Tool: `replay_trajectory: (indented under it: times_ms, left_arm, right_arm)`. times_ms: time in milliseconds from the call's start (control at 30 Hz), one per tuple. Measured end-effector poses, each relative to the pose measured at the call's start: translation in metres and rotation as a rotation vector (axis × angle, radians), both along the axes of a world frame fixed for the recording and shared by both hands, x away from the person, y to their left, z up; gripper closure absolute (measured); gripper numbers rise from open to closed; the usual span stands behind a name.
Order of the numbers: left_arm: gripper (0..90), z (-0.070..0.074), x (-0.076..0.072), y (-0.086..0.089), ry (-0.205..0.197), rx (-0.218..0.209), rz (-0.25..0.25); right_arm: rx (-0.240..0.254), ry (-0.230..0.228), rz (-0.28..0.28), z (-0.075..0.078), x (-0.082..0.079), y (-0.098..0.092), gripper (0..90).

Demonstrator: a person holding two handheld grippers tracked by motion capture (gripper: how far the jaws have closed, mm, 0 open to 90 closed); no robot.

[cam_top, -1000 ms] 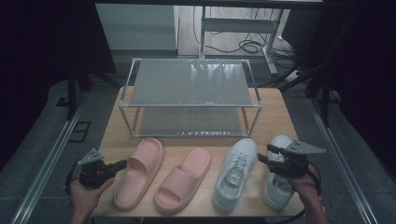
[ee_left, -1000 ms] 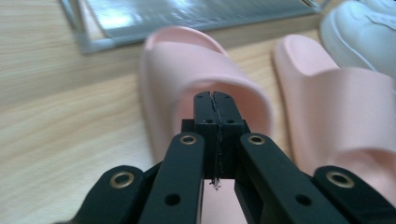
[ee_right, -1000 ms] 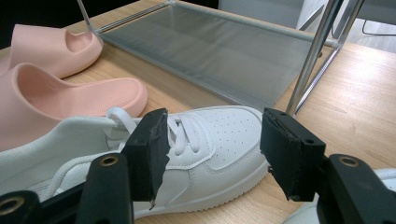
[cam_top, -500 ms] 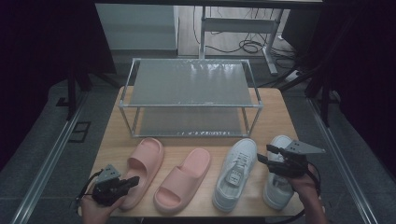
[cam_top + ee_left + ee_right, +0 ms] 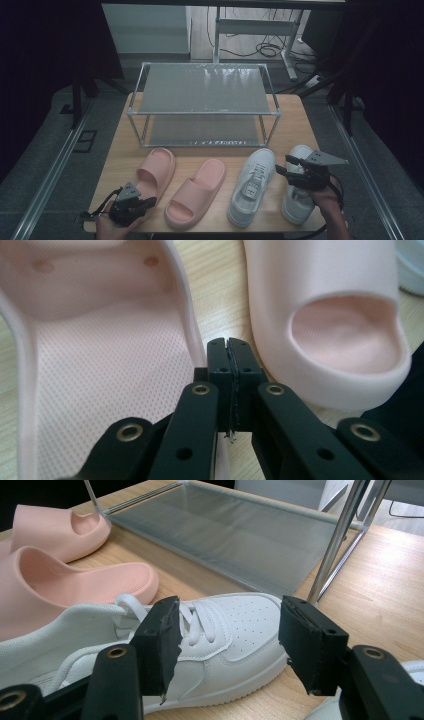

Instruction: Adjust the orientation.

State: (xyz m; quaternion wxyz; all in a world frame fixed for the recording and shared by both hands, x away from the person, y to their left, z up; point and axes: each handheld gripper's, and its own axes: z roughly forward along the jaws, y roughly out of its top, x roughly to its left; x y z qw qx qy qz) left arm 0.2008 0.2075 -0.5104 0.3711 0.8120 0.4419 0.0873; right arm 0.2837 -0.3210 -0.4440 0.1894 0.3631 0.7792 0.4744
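Closed left claw (image 5: pixel 229 347) beside slipper (image 5: pixel 100 365)

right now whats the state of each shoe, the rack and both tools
left pink slipper: flat on table, heel rim between the left tool's shut jaws
right pink slipper: flat on table, untouched
left white sneaker: upright, laced, free
right white sneaker: upright, under right tool
rack: both shelves bare
left tool: shut
right tool: open, holding nothing

Closed left gripper (image 5: pixel 227 347) between two pink slippers, left slipper (image 5: pixel 100 350) and right slipper (image 5: pixel 325 315).
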Motion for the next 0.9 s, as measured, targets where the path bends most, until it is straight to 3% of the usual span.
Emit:
replay_trajectory:
  times_ms: [367, 533, 900]
  left_arm:
    - [90.0, -0.001, -0.002, 0.001, 0.006, 0.010, 0.009]
    - [90.0, -0.001, -0.003, 0.008, 0.011, -0.003, 0.022]
    - [90.0, 0.000, -0.006, 0.019, 0.010, 0.019, 0.051]
  right_arm:
    - [-0.004, 0.001, 0.000, 0.000, 0.000, 0.000, 42.5]
    - [-0.004, 0.000, -0.001, 0.000, 0.000, -0.001, 42.5]
    - [-0.003, 0.001, -0.003, -0.001, 0.001, -0.001, 42.5]
